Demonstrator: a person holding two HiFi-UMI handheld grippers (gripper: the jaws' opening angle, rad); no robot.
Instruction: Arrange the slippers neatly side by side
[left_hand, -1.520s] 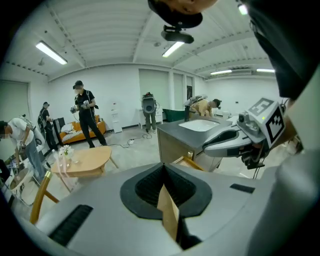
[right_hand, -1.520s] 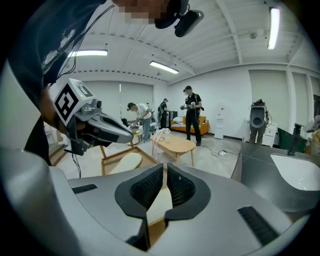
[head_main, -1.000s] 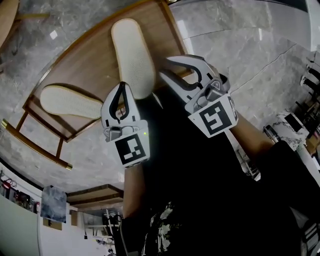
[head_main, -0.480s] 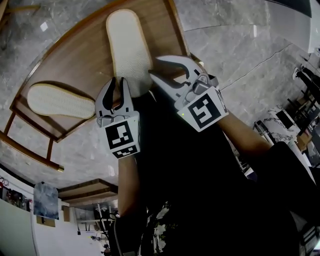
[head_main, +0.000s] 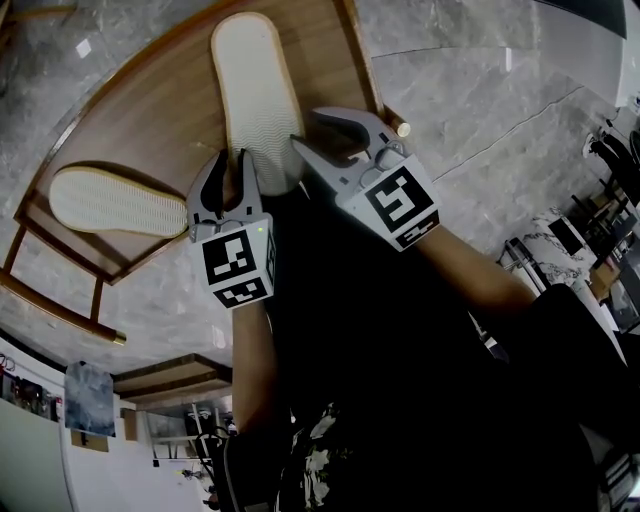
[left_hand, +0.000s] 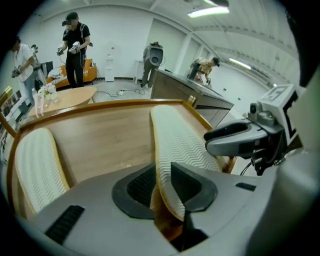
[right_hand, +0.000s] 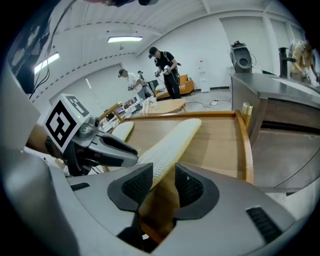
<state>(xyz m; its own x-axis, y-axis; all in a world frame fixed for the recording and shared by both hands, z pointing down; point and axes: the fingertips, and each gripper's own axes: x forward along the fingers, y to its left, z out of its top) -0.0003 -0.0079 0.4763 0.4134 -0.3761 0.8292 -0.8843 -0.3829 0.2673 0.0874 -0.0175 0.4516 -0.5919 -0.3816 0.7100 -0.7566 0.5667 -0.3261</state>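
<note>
Loosely, heel of pale zigzag-soled slipper (head_main: 255, 90) is straddled by just-opened L gripper (head_main: 228, 165) & R gripper (head_main: 308, 128); could be snagged on pull-back, dragged off brown wooden table (head_main: 150, 110).

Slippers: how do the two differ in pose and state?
The middle slipper points away from the person; the left slipper lies crosswise. The middle slipper's near end sits between left gripper and right gripper jaws, which have just been opening; the left slipper lies untouched. Both lie sole-up.
</note>
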